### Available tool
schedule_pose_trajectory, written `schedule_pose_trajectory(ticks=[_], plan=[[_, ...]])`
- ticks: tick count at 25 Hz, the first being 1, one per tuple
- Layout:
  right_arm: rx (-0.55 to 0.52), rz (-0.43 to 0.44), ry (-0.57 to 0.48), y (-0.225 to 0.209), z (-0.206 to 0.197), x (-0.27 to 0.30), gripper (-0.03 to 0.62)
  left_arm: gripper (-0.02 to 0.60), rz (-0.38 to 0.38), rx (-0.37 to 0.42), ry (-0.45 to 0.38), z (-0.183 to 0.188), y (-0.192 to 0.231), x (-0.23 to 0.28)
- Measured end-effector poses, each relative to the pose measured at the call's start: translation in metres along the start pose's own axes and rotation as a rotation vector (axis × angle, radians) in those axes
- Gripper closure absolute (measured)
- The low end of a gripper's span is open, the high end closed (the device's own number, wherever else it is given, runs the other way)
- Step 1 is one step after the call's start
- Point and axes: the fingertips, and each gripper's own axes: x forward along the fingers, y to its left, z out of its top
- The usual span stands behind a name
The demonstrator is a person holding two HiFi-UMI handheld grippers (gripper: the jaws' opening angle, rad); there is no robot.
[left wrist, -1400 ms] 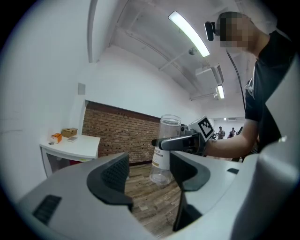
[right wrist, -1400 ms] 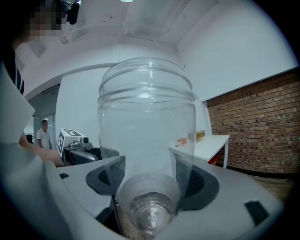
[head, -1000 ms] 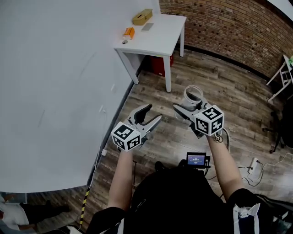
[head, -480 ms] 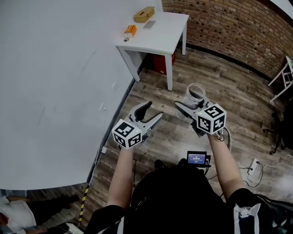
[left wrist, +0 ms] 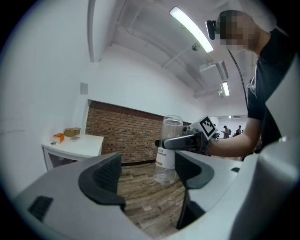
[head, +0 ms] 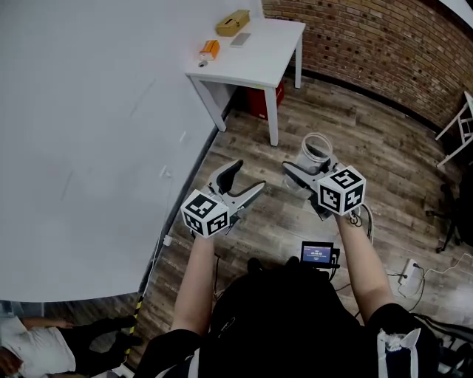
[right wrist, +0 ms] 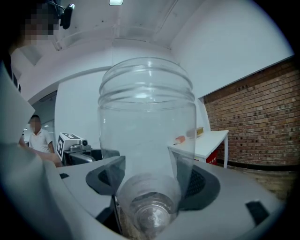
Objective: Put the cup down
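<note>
A clear plastic cup [head: 313, 150] with a label is held in the air over the wooden floor, upright, with my right gripper [head: 306, 169] shut on its lower part. In the right gripper view the cup [right wrist: 147, 136] fills the middle, its base between the pads of the right gripper [right wrist: 150, 183]. My left gripper [head: 244, 179] hangs to the left of the cup, apart from it, and its jaws are opening with nothing between them. The left gripper view looks past the left gripper [left wrist: 147, 173] at the cup [left wrist: 168, 151] in the right gripper [left wrist: 181, 142].
A small white table [head: 255, 60] stands ahead against the white wall, with an orange box [head: 209, 50] and a cardboard box [head: 231, 23] on it. A red bin [head: 261, 102] sits under it. A brick wall [head: 384, 52] runs behind. A small screen [head: 317, 256] lies by the person's feet.
The left gripper's jaws have spread apart from shut. The right gripper and the cup have stayed almost in place.
</note>
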Motion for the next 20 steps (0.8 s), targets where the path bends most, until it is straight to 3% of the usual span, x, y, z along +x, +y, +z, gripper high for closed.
schedule_pose_trajectory(ticks=[11,20], plan=[[0.020,0.019,-0.011,-0.044,0.000,-0.020,0.252,0.204,0.050,-0.027,-0.044,0.009,-0.009,0.038],[0.057,-0.002,0.006,-0.086,-0.007,-0.008,0.253,0.206,0.060,-0.064,-0.033,0.004,0.025,0.065]])
